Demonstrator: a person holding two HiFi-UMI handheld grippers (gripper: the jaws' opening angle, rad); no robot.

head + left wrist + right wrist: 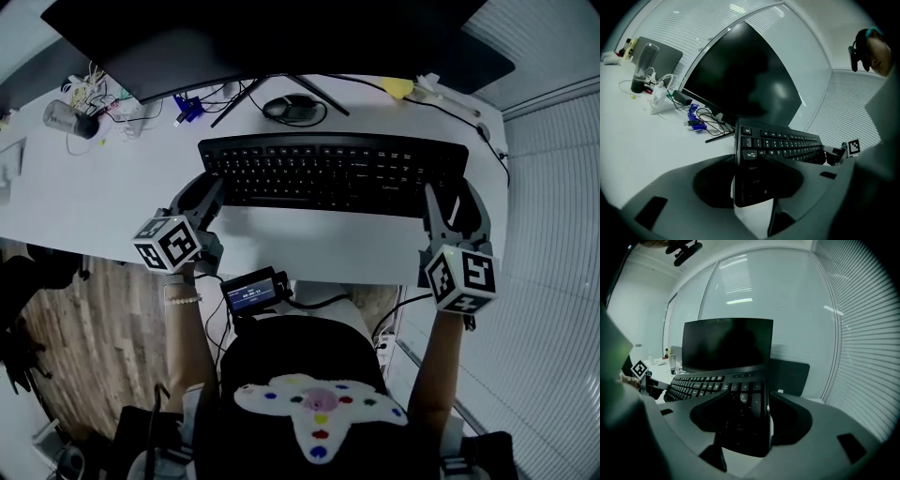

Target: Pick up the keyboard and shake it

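A black keyboard [333, 173] stretches across the white desk [94, 197] in front of the monitor. My left gripper [202, 202] clamps its left end and my right gripper [448, 211] clamps its right end. In the left gripper view the keyboard [787, 140] runs away from my left gripper [749, 161], one jaw over the keys and one beneath. The right gripper view shows the same hold by my right gripper [750, 397] on the number-pad end of the keyboard [703, 383]. Its near corners hang just above the desk surface.
A large dark monitor [234, 37] on a thin-legged stand sits right behind the keyboard, with a mouse [295, 108] under it. Cables, a blue plug [187, 108] and a dark cup [75, 120] crowd the back left. The desk's front edge is close to my grippers.
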